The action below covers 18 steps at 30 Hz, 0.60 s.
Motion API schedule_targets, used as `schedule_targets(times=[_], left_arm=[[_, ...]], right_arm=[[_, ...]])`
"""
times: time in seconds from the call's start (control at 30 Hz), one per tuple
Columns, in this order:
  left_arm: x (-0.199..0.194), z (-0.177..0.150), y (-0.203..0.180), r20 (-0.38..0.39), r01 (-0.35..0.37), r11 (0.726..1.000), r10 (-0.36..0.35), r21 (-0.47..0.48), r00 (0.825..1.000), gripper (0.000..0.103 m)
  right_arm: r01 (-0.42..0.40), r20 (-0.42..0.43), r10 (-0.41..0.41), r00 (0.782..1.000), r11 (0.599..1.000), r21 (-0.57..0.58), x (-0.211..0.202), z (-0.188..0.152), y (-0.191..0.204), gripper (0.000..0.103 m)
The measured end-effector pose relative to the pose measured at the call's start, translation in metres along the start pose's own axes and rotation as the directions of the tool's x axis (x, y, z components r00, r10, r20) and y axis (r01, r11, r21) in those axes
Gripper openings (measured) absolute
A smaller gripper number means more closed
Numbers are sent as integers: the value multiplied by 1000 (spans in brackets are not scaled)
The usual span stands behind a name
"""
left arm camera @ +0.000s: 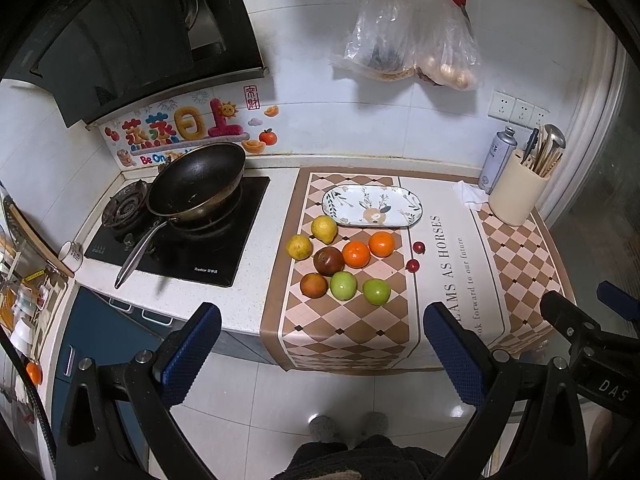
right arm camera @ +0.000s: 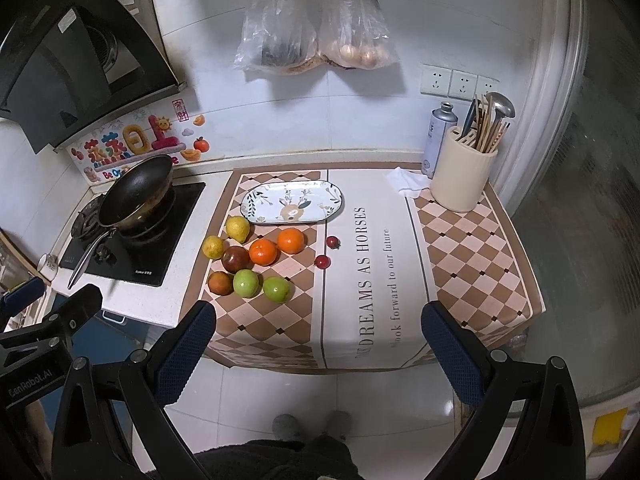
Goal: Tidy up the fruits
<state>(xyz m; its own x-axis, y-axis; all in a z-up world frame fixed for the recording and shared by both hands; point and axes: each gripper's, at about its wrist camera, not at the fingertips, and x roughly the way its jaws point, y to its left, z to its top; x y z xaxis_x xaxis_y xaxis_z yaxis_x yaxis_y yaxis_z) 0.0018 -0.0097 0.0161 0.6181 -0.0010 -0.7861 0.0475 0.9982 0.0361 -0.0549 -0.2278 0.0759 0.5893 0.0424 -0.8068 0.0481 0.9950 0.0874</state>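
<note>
Holding both my grippers, left gripper (left arm camera: 322, 354) and right gripper (right arm camera: 318, 354), wide open and empty off the counter, fruits (left arm camera: 344, 262) clustered beside the plate (left arm camera: 372, 206), bag contents (right arm camera: 316, 48) blurry

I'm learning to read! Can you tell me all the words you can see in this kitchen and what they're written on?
"DREAMS AS HORSES": counter mat.
"forward to our future": mat, smaller line beside it; its first word is cut off.
"Be On...": colourful wall sticker, rest hidden by the pan; big Chinese characters above.
"DAS": right gripper's body.
"EenRobot.AI" or similar: left gripper's body.
Stove brand, spray can label: too small to read.
</note>
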Motion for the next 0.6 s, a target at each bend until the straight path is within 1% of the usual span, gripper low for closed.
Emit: schedule_targets(times=[0.6], left_arm=[[-1,-3,2,3,4,1000,-4,-4,1000,103]], right_arm=[[1,5,-1,1000,1000,0,1,-4,-1,103]])
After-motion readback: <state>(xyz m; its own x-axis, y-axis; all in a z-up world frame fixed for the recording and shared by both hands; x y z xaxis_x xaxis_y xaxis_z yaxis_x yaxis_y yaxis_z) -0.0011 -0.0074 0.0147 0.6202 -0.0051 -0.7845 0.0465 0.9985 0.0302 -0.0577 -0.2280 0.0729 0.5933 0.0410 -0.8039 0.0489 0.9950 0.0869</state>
